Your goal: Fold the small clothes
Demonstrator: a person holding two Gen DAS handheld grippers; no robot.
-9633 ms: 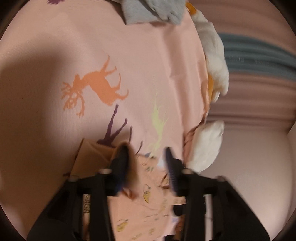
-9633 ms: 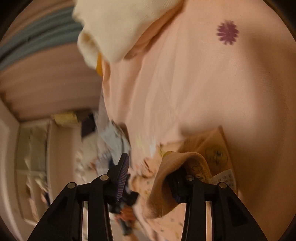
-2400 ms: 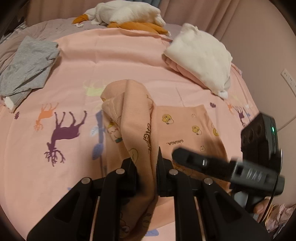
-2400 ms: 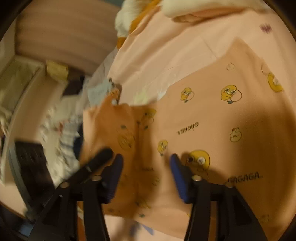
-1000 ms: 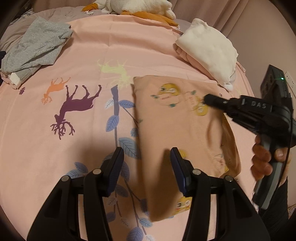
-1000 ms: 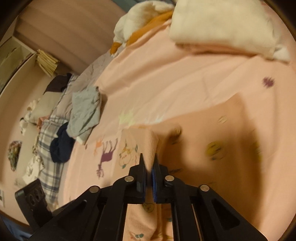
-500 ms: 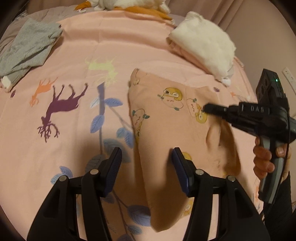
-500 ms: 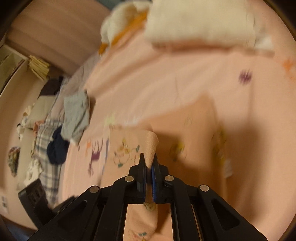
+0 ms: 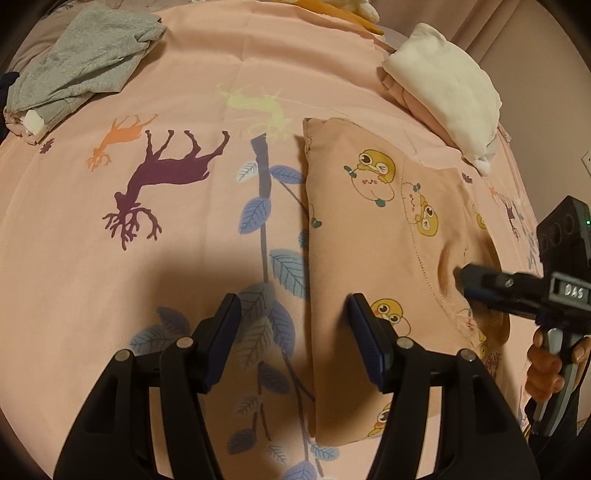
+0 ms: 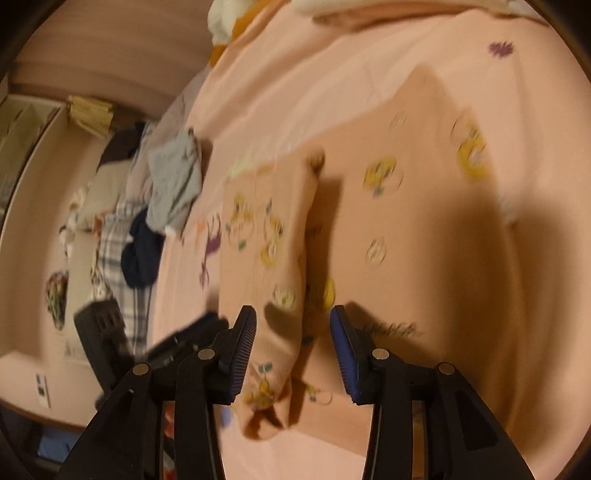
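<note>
A small peach garment with yellow cartoon prints (image 9: 369, 236) lies on the pink bedsheet (image 9: 184, 92), its left side folded over onto the middle. My left gripper (image 9: 293, 325) is open and empty, just above the garment's near left edge. My right gripper (image 10: 291, 347) is open and empty, hovering over the folded flap (image 10: 266, 236). It also shows at the right of the left wrist view (image 9: 461, 280), over the flap's hem. The right wrist view is blurred.
A grey garment (image 9: 81, 55) lies at the far left of the bed. A folded white and pink stack (image 9: 447, 81) sits at the far right. A plush toy (image 10: 229, 22) lies at the head. Plaid and dark clothes (image 10: 136, 251) lie beside the bed.
My right gripper has opened and let go of the folded flap, which now lies flat on the garment. My left gripper stays open and has moved slightly closer.
</note>
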